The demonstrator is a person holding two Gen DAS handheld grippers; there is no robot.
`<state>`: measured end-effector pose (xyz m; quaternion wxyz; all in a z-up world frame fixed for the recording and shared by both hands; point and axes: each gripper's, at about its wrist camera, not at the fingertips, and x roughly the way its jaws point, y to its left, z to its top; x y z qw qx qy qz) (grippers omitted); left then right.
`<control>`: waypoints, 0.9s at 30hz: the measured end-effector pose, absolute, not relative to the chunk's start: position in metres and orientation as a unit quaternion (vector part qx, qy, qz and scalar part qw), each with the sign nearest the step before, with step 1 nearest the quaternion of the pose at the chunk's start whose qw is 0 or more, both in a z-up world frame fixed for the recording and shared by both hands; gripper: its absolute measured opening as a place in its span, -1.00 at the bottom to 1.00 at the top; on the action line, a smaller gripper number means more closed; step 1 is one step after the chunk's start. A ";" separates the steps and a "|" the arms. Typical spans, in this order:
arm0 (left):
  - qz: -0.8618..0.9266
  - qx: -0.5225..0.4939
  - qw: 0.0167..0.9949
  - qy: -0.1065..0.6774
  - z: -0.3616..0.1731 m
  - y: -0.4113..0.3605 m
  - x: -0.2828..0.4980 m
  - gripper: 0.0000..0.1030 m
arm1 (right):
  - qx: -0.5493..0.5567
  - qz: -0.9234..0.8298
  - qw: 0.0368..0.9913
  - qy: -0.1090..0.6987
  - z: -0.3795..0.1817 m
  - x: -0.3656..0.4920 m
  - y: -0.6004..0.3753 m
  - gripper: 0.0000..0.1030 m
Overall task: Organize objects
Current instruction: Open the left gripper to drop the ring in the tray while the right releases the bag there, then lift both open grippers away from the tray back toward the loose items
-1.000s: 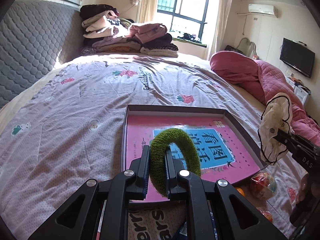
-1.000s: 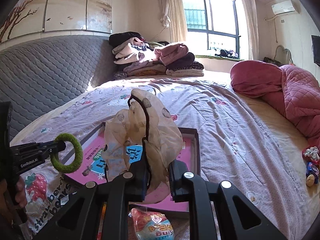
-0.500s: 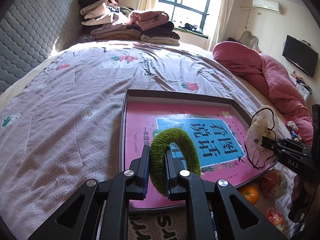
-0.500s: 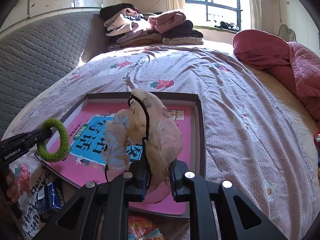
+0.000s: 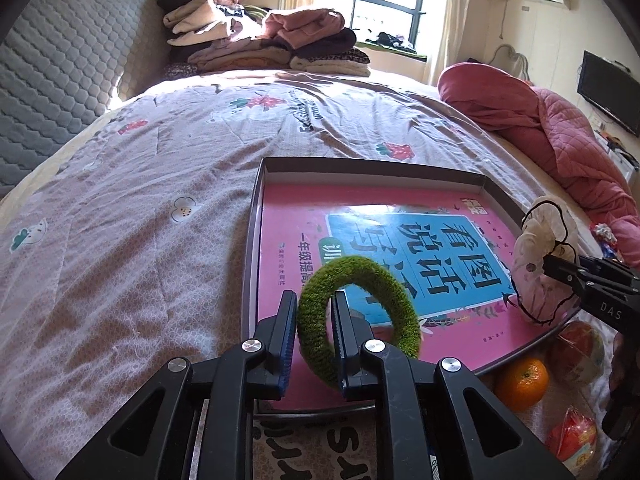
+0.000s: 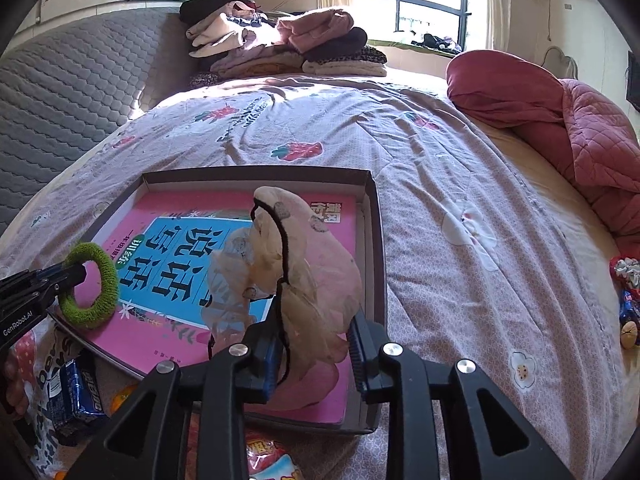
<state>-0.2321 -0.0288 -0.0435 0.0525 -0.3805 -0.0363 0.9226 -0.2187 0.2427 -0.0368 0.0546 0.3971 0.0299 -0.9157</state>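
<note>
A shallow dark tray (image 5: 360,166) (image 6: 256,174) lies on the bed with a pink and blue book (image 5: 300,220) (image 6: 160,332) inside it. My left gripper (image 5: 315,295) (image 6: 82,272) holds a fuzzy green scrunchie (image 5: 372,276) (image 6: 108,276) upright over the book's near left corner. Its jaws are opening, and the band still fills the gap between the pads. My right gripper (image 6: 316,312) (image 5: 550,260) is over the tray's near right part. Its jaws are opening too and stand well apart, with a beige sheer scrunchie (image 6: 312,248) (image 5: 536,240) with black trim loose between them.
An orange (image 5: 522,378), a round red packet (image 5: 580,348) and snack packets (image 5: 576,436) lie by the tray's near right edge. A blue packet (image 6: 80,384) sits on a strawberry-print bag (image 5: 312,448). Folded clothes (image 5: 260,40) are stacked at the far end, a pink quilt (image 5: 560,128) at the right.
Both grippers have come down closer over the tray. Their jaws, shut tight before, have parted, the right far more than the left. The beige scrunchie has spread out.
</note>
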 end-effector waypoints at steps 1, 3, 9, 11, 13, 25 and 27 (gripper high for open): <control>0.923 -0.380 0.050 -0.036 -0.043 -0.030 -0.232 -0.53 | 0.396 -0.916 0.052 0.033 -0.036 -0.218 0.243 -0.30; 0.923 -0.381 0.046 -0.037 -0.044 -0.031 -0.232 -0.42 | 0.396 -0.916 0.047 0.039 -0.035 -0.219 0.242 -0.24; 0.926 -0.372 0.052 -0.039 -0.041 -0.031 -0.229 -0.01 | 0.383 -0.921 0.040 0.049 -0.029 -0.214 0.240 -0.17; 0.928 -0.367 0.054 -0.040 -0.039 -0.031 -0.227 0.08 | 0.378 -0.923 0.038 0.051 -0.027 -0.213 0.240 -0.10; 0.930 -0.362 0.056 -0.042 -0.036 -0.031 -0.226 0.13 | 0.374 -0.925 0.038 0.049 -0.024 -0.212 0.241 -0.07; 0.932 -0.355 0.063 -0.044 -0.021 -0.028 -0.213 0.23 | 0.345 -0.937 0.048 0.030 -0.003 -0.197 0.242 -0.06; 0.934 -0.350 0.061 -0.045 -0.016 -0.028 -0.207 0.24 | 0.341 -0.938 0.052 0.026 0.001 -0.192 0.242 -0.06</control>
